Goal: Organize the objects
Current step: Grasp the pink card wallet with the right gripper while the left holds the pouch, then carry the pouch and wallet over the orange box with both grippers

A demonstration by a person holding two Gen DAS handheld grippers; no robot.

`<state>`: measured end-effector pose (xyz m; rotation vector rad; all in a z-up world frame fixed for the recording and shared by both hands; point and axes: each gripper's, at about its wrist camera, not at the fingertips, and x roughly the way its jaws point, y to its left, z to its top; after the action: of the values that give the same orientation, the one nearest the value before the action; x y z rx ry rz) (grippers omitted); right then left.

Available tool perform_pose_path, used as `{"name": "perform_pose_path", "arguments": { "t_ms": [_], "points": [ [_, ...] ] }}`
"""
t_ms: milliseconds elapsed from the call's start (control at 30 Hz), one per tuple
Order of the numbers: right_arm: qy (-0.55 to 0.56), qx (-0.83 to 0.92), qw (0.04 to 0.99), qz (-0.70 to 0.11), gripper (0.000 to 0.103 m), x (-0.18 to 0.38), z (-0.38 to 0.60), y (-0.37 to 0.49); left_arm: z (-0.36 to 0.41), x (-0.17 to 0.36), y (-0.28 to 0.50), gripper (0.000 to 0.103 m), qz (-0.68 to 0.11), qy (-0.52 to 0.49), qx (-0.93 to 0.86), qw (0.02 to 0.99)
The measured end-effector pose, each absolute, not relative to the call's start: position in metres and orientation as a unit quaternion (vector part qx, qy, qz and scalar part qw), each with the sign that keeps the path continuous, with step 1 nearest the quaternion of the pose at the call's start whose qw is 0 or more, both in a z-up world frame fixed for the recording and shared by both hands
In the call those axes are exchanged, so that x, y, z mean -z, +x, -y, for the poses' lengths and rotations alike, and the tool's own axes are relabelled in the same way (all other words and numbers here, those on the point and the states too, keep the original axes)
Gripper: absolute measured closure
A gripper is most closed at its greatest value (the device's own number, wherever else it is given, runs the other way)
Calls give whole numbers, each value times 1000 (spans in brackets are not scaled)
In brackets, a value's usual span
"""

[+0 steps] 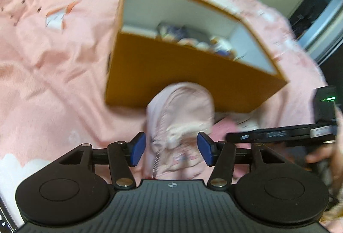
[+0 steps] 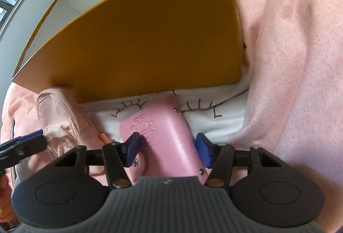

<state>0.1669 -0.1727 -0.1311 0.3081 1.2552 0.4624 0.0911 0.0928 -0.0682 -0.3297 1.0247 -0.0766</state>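
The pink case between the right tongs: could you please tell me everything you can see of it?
The pink case is a flat, rounded-corner pouch of smooth, slightly glossy material that looks like leather or vinyl. An embossed design is pressed into its upper face, small metal studs sit at its corners, and a rounded tab with a snap lies at its lower left. It lies flat, tilted, on white printed bedding just in front of the yellow box. The right tongs straddle it; the left pad overlaps its edge, the right pad stands clear.

Both wrist views angled down, close, sharing orange box (image 1: 193, 74)
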Motion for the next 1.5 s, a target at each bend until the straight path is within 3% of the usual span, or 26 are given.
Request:
{"name": "perform_pose_path", "arguments": {
  "t_ms": [133, 200, 300, 467, 1200, 1500],
  "points": [
    [144, -226, 769, -580, 67, 121, 174, 156, -96, 80, 98, 44, -500, -169, 34, 849],
    [146, -238, 767, -577, 74, 115, 175, 150, -95, 82, 98, 57, -501, -171, 37, 848],
    [146, -244, 769, -573, 79, 109, 175, 144, -95, 81, 96, 69, -500, -168, 33, 849],
    [132, -254, 782, -554, 85, 88, 168, 127, -91, 73, 90, 78, -496, -155, 31, 854],
    [165, -292, 865, -374, 86, -67, 167, 131, -78, -49, 88, 80, -397, -97, 64, 910],
    [207, -287, 852, -385, 86, -53, 125, 211, -114, -63, 158, 80, -426, -71, 23, 901]
  ]
}}
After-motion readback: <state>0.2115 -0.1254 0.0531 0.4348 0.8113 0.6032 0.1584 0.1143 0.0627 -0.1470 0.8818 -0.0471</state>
